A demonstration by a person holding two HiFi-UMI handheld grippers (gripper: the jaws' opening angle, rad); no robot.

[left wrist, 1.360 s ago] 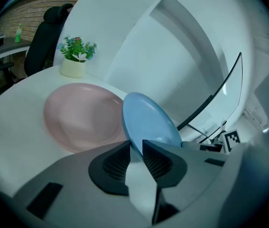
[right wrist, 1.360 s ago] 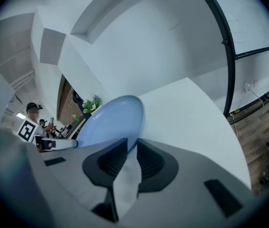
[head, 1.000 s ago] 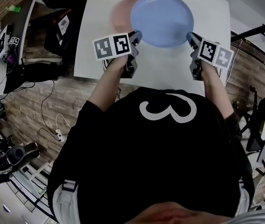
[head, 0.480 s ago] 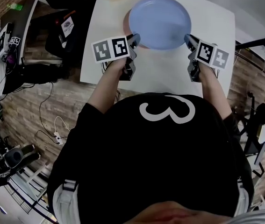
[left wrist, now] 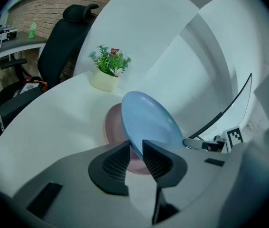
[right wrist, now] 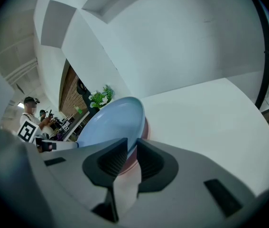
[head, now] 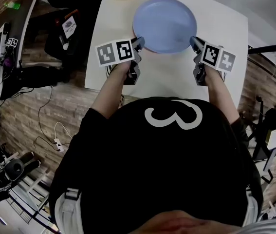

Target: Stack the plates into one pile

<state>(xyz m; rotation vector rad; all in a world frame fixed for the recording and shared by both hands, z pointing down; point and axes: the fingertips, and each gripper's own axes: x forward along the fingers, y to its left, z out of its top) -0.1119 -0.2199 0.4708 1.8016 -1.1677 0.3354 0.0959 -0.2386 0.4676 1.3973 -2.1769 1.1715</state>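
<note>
A round, pale blue plate (head: 164,24), plain and shallow with a raised rim, is held over the white table (head: 176,77) near its far edge. The left gripper (head: 138,42) pinches its left rim and the right gripper (head: 194,43) its right rim, jaws closed narrowly on the thin edge. A pink plate (left wrist: 111,127) lies on the table directly beneath.
</note>
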